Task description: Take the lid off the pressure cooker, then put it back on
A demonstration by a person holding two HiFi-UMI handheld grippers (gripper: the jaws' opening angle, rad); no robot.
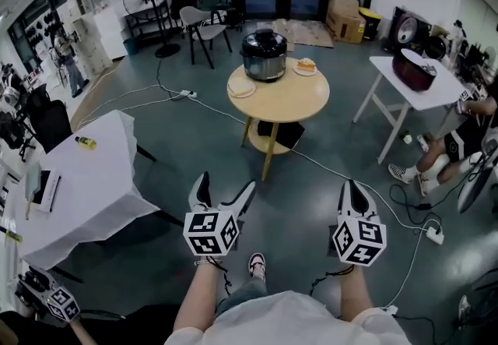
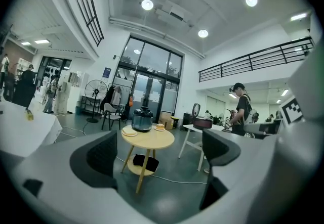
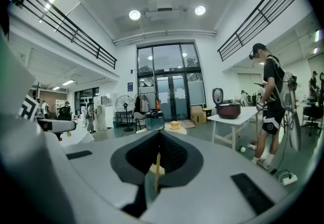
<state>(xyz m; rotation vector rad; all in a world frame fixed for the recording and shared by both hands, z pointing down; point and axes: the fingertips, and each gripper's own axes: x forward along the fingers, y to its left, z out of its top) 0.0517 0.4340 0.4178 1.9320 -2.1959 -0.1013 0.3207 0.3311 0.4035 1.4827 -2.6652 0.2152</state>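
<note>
The dark pressure cooker (image 1: 264, 55), lid on, stands at the far side of a round wooden table (image 1: 280, 106) some way ahead of me. Both grippers hang low over the floor, well short of the table. My left gripper (image 1: 227, 184) is open with nothing between its jaws. My right gripper (image 1: 352, 186) has its jaws pressed together and holds nothing. In the left gripper view the cooker (image 2: 142, 119) shows far off above the open left gripper (image 2: 161, 149). In the right gripper view the cooker (image 3: 155, 120) peeks just over the shut right gripper (image 3: 158, 136).
A plate (image 1: 241, 89) and a bun on a saucer (image 1: 306, 65) flank the cooker. A white-clothed table (image 1: 85, 172) stands at left; a white table (image 1: 436, 90) with a red cooker (image 1: 412, 69) at right, a seated person (image 1: 467, 133) beside it. A cable and power strip (image 1: 433, 234) cross the floor.
</note>
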